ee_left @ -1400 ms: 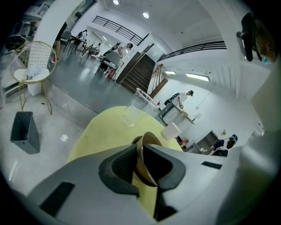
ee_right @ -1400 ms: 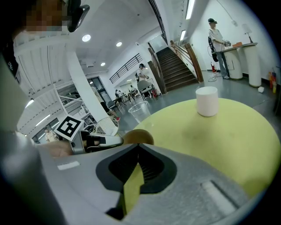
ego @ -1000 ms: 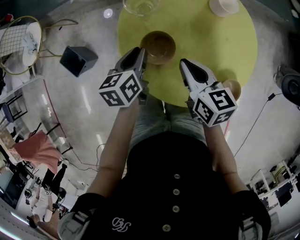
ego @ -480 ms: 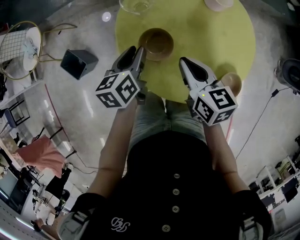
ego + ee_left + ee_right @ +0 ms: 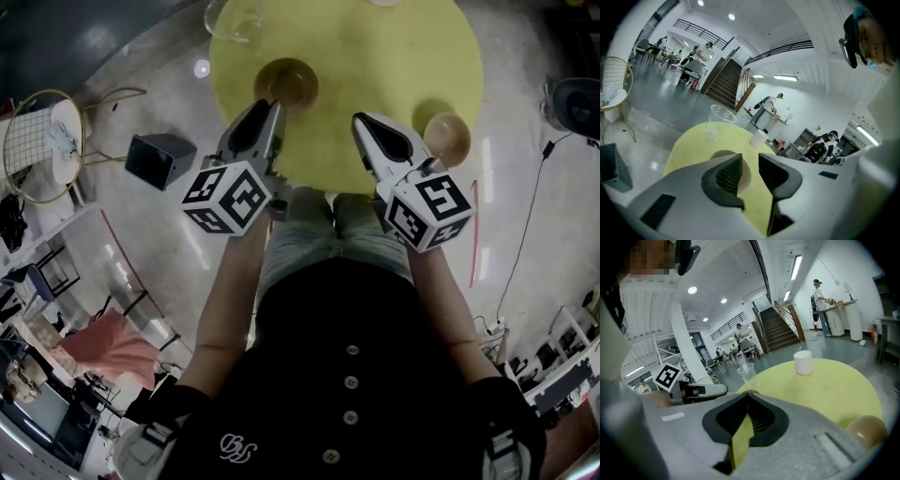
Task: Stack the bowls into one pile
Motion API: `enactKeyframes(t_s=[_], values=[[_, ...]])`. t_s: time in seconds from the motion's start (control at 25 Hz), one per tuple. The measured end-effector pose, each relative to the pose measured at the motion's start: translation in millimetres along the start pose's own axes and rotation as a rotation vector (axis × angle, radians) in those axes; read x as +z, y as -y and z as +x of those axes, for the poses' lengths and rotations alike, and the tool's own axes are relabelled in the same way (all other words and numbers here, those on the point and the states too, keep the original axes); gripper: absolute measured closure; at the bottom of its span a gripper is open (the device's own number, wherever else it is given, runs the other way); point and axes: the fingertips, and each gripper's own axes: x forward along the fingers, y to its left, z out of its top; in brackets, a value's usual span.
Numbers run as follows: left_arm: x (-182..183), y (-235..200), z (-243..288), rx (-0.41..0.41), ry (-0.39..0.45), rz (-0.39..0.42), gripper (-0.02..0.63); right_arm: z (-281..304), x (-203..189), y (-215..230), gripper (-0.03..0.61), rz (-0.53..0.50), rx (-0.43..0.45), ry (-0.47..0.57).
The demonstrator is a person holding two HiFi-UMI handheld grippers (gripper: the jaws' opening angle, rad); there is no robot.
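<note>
Two brown bowls sit apart on the round yellow table [image 5: 375, 66]. One bowl [image 5: 286, 82] is near the table's left side, just beyond my left gripper [image 5: 272, 105]; in the left gripper view this bowl [image 5: 745, 178] shows through the gap of the gripper [image 5: 750, 159], whose jaws stand apart and hold nothing. The other bowl [image 5: 447, 137] rests at the table's right edge, to the right of my right gripper [image 5: 359, 120]. In the right gripper view that bowl [image 5: 867, 430] lies low right, and the gripper [image 5: 747, 397] has its jaws closed together, empty.
A clear plastic cup [image 5: 717, 123] and a white cup [image 5: 759, 138] stand on the table's far side. A dark box [image 5: 159, 159] and a wire-framed basket [image 5: 42, 141] are on the floor at the left. People stand at distant counters.
The table and bowls have slid up and shrunk in the head view, so the person has drawn back a little. Both grippers keep their pose and hold nothing.
</note>
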Motion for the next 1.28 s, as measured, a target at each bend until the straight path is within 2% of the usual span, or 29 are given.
enactKeyframes(t_s=[0.32, 0.6, 0.88, 1.08, 1.28], values=[[1, 75, 11, -0.218, -0.041, 0.130, 0.515, -49, 19, 16, 0.574, 0.018, -0.127, 0.122], [0, 135, 21, -0.396, -0.077, 0.187, 0.539, -92, 32, 28, 0.574, 0.030, -0.245, 0.206], [-22, 181, 32, -0.533, -0.147, 0.215, 0.555, -129, 26, 44, 0.574, 0.057, -0.363, 0.259], [-38, 209, 33, -0.592, -0.186, 0.219, 0.555, -151, 19, 56, 0.574, 0.084, -0.416, 0.280], [-69, 223, 45, -0.582, -0.269, 0.241, 0.555, -169, 9, 76, 0.574, 0.118, -0.438, 0.278]])
